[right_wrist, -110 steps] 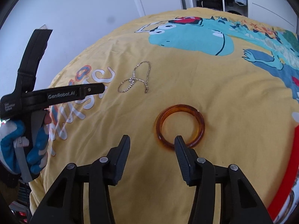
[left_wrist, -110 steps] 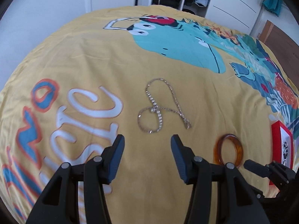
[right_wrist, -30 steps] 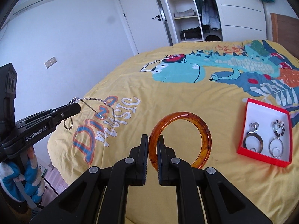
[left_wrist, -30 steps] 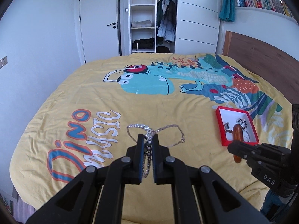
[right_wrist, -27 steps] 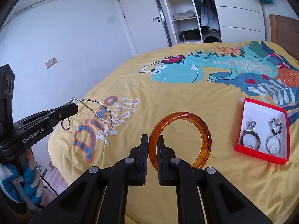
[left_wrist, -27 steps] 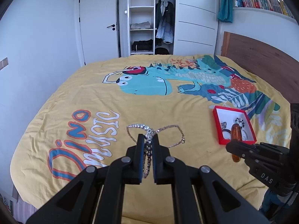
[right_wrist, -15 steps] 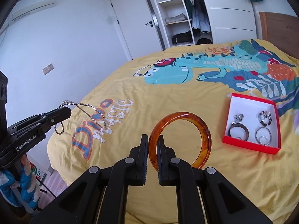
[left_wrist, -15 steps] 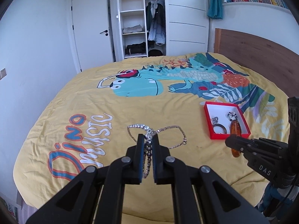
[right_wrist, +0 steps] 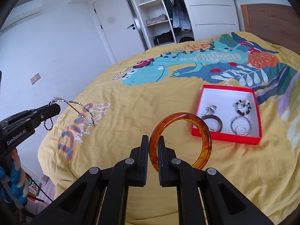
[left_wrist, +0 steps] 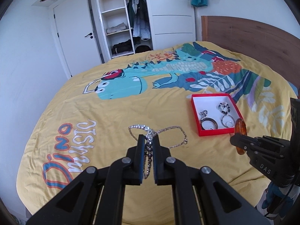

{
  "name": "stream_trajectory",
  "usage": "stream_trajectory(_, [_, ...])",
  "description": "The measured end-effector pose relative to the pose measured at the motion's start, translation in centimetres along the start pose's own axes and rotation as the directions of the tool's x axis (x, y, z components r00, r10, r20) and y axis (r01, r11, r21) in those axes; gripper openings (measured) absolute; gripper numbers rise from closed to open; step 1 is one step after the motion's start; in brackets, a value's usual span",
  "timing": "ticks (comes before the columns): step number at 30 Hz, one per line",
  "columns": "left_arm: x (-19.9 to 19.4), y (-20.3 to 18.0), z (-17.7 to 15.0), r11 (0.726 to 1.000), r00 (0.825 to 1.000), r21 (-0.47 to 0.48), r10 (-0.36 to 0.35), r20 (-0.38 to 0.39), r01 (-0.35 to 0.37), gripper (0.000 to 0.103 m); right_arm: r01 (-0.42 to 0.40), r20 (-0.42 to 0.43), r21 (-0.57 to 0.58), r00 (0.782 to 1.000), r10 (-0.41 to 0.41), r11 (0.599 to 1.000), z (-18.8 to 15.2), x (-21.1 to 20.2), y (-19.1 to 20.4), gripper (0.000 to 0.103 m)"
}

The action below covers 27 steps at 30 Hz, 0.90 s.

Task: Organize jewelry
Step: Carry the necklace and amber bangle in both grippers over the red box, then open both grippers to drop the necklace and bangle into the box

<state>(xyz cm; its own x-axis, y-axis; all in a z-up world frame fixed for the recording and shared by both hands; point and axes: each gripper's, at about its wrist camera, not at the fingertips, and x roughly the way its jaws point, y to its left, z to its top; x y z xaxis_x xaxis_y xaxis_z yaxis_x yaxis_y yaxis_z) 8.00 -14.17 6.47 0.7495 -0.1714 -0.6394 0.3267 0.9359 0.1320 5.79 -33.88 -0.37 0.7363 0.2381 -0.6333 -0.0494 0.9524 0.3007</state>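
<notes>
My left gripper (left_wrist: 149, 140) is shut on a silver chain necklace (left_wrist: 173, 129), whose loops hang in the air above the yellow bedspread; the same necklace (right_wrist: 80, 106) dangles from that gripper (right_wrist: 54, 106) at the left of the right wrist view. My right gripper (right_wrist: 153, 140) is shut on the rim of an amber bangle (right_wrist: 204, 131), held upright over the bed. The bangle (left_wrist: 241, 129) shows edge-on at the right gripper (left_wrist: 235, 140) in the left wrist view. A red jewelry box (left_wrist: 195, 110) (right_wrist: 225, 137) with a white inside lies on the bed to the right, holding several rings and small pieces.
The yellow bedspread (left_wrist: 116, 116) has a teal dinosaur print and lettering. A wooden headboard (left_wrist: 253, 43) stands at the right. An open wardrobe (left_wrist: 123, 22) and a white door (left_wrist: 75, 41) are beyond the bed's far end. A gloved hand (right_wrist: 15, 183) holds the left gripper.
Both grippers have moved to the right across the bed, each keeping its hold; the red box now sits nearer the middle of both views and looks larger.
</notes>
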Motion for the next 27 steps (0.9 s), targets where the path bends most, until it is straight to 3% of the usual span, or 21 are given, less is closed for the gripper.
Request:
stream_trajectory(14, [6.2, -7.5, 3.7, 0.993, 0.993, 0.078, -0.085, -0.078, 0.091, 0.007, 0.068, -0.004, 0.052, 0.998, -0.068, 0.996, 2.1, 0.2, -8.5, 0.009])
stream_trajectory(27, [18.2, -13.2, 7.6, 0.976, 0.963, 0.054, -0.199, -0.183, 0.212, 0.007, 0.116, -0.102, 0.019, 0.988, -0.113, 0.993, 6.6, 7.9, -15.9, 0.009])
